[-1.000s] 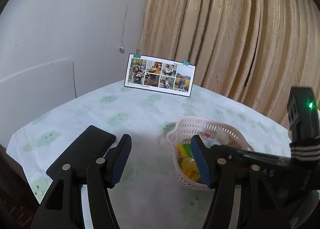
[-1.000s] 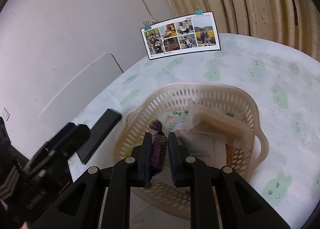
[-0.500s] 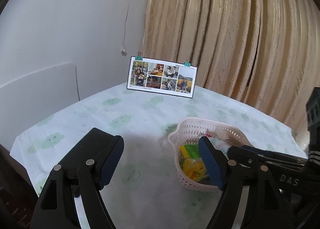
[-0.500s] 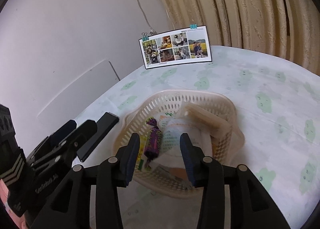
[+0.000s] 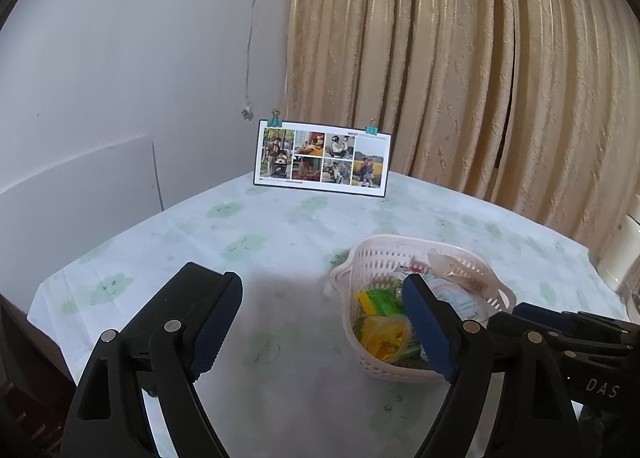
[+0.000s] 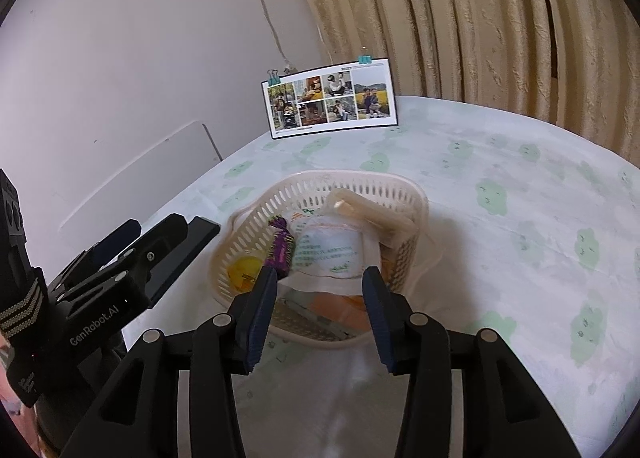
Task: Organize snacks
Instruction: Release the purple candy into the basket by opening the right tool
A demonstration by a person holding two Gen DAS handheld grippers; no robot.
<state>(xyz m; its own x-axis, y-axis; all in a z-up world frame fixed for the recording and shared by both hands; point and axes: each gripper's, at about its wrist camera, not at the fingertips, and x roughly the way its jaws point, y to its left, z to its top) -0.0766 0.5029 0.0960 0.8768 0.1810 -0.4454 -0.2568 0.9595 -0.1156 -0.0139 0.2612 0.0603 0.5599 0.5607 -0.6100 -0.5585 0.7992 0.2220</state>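
Observation:
A pale plastic basket stands on the table and holds several snacks. Among them are a purple wrapped candy, a white packet, a clear pack of biscuits and a yellow jelly cup. My right gripper hangs open above the basket's near rim, holding nothing. My left gripper is open and wide, over bare cloth just left of the basket. The left gripper's body also shows at the left of the right wrist view.
A photo card with two clips stands at the table's far side, before a beige curtain. A flat black object lies left of the basket. The tablecloth is pale with green faces.
My right gripper opened and let go of the purple candy, which now lies in the basket, then drew back. My left gripper opened wider and rose a little.

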